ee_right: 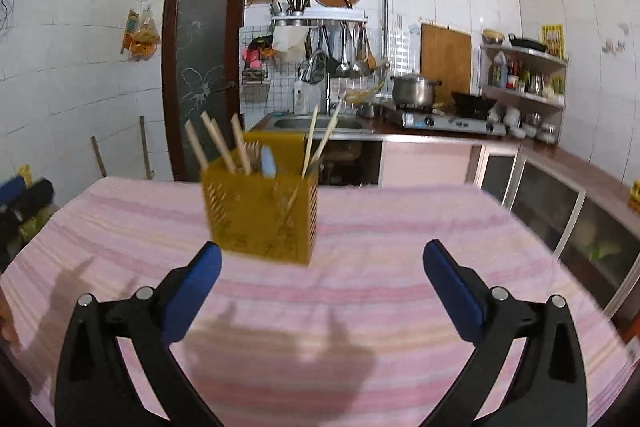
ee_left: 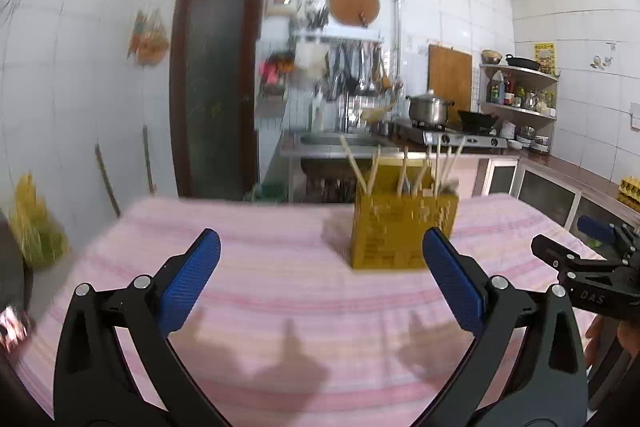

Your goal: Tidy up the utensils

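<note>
Holder [ee_left: 404, 227], yellow, slotted, upright on pink striped desk [ee_left: 280, 291], chopsticks [ee_left: 354, 167] and spoon-like pieces standing inside. Left gripper [ee_left: 320, 283] near side of holder, fingers wide, nothing between. Right gripper [ee_right: 322, 291] also near side of holder, fingers wide, empty. Task judged near done; check desk beside holder for stray utensils, keep fingers clear of protruding sticks. Holder blurred; contents below rim hidden; utensil count unclear.

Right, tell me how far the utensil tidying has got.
Done: chopsticks and other utensils stand in the yellow holder on the pink tablecloth. In hand: nothing; the left gripper and right gripper have open, empty jaws. Left: no loose utensils show on the cloth, so seemingly nothing.
</note>
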